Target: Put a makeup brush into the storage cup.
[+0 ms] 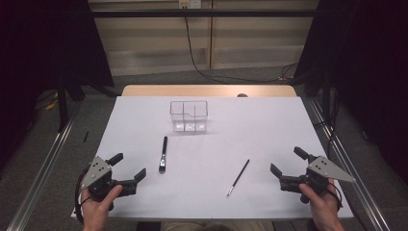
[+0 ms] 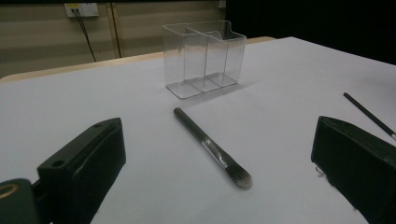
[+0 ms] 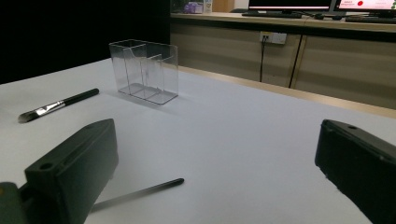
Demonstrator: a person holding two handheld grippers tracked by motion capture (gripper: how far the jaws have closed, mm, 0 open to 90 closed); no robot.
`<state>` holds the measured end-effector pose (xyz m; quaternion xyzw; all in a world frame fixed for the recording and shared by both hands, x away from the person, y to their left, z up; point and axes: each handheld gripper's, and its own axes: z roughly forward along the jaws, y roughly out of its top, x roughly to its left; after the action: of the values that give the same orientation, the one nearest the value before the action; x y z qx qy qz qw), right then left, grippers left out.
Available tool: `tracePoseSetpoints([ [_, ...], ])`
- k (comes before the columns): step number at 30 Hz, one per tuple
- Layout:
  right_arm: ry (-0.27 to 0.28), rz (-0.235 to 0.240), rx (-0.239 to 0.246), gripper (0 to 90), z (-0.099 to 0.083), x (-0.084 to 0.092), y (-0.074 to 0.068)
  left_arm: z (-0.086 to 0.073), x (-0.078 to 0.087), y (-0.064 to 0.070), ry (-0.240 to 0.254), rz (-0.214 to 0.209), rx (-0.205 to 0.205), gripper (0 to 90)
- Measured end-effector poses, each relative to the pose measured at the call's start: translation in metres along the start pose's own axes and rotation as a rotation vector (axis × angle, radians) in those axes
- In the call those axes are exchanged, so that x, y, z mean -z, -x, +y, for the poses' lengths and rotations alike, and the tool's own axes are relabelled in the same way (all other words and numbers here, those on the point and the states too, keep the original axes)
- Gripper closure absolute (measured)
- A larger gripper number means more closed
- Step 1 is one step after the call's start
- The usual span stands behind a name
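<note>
Both grippers idle at the near table edge, jaws wide apart, nothing held: left gripper [image 1: 129, 169] faces the brush [image 1: 163, 154], right gripper [image 1: 286, 166] the thin pencil [image 1: 238, 177]. Both lie flat near the clear organizer [image 1: 188, 116], probably their destination.

We see bare tabletop [image 1: 269, 130] between the left gripper [image 1: 129, 166] and right gripper [image 1: 285, 161], both open. Three obstacles interrupt it: the clear organizer [image 1: 188, 116] standing at centre rear, the thick brush [image 1: 163, 154] lying before it, and the thin brush [image 1: 238, 177], seemingly flat, nearer the right gripper.
</note>
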<state>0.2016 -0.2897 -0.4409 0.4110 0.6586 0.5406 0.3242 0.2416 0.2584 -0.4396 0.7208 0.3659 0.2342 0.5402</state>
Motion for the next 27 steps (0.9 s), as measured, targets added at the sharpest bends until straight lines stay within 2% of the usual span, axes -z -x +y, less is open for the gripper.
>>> tracePoseSetpoints([
  [8, -0.008, 0.015, -0.016, 0.0, -0.0023, -0.0022, 0.0014, 0.0015, -0.0028, 0.001, -0.009, -0.007, 0.002, 3.3],
  [10, -0.013, 0.023, -0.007, 0.0, -0.0031, -0.0022, 0.0026, 0.0016, -0.0033, 0.0011, -0.008, -0.007, 0.003, 3.3],
  [15, -0.011, 0.033, -0.037, 0.0, -0.0033, -0.0034, 0.001, 0.0028, -0.0049, -0.0011, -0.009, 0.003, 0.0, 3.3],
  [21, -0.019, 0.056, -0.025, 0.0, -0.0025, -0.0031, -0.0026, 0.0054, -0.0068, 0.0008, -0.007, -0.004, -0.005, 3.4],
  [25, -0.013, 0.055, -0.022, 0.0, -0.001, -0.0025, -0.0047, 0.0068, -0.0042, 0.0049, 0.002, -0.007, -0.028, 3.6],
  [27, -0.017, 0.059, -0.019, 0.0, -0.0008, -0.0034, -0.0063, 0.007, -0.0058, 0.0054, -0.002, -0.014, -0.014, 3.6],
])
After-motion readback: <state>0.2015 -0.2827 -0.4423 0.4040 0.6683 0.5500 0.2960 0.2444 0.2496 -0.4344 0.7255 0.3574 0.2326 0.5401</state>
